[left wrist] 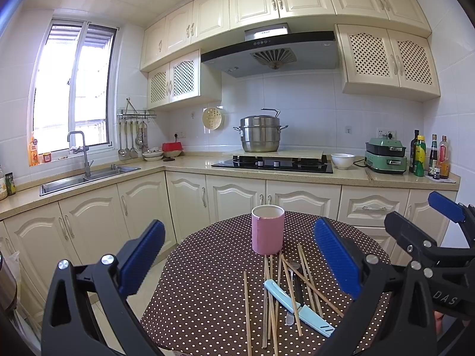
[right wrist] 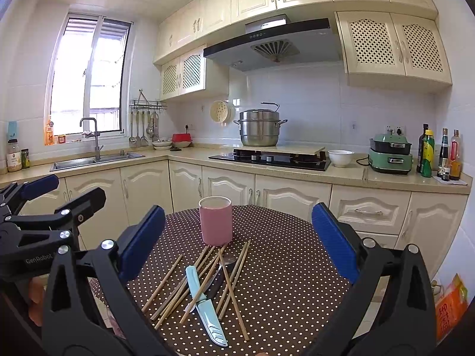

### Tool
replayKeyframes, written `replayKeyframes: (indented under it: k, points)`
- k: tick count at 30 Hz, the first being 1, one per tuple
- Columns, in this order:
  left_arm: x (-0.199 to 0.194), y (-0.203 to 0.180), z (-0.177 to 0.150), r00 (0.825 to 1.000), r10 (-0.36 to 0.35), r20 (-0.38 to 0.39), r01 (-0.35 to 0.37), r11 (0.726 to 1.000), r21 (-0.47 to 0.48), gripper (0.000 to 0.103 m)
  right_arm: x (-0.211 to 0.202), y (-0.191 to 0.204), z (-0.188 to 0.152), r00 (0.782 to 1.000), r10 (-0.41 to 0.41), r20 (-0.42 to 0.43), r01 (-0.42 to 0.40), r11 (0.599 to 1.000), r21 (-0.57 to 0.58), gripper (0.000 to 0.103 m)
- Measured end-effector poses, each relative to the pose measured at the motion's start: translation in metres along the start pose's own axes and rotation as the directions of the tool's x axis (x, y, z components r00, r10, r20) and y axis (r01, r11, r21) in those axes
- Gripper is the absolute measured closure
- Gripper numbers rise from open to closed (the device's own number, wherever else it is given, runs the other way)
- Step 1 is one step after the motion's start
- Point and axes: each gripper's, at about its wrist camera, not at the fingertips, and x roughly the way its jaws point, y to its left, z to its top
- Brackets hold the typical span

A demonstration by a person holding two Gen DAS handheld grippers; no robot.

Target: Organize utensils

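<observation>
From the left wrist view, my left gripper (left wrist: 239, 262) hangs with jaws wide and empty over the chopsticks (left wrist: 268, 299) heaped across the sheathed knife (left wrist: 298, 308) on the bench (left wrist: 202, 281), so one pinch may drag several; from the right wrist view, my right gripper (right wrist: 237, 243), equally wide and empty, could topple the pink cup (right wrist: 215, 221) just beyond.

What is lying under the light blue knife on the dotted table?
The light blue knife lies across several wooden chopsticks and a dark-handled utensil. A metal spoon lies beside them in the pile. How far each one reaches under the knife is covered.
</observation>
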Motion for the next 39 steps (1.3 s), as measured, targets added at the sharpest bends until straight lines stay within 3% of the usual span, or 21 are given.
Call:
replayKeyframes:
  k: [39]
  points:
    - [0.0032, -0.0028, -0.0067, 1.000, 0.004, -0.012, -0.004, 1.000, 0.003, 0.004, 0.0067, -0.0018, -0.0035, 1.000, 0.009, -0.030, -0.008, 1.000, 0.016, 0.006]
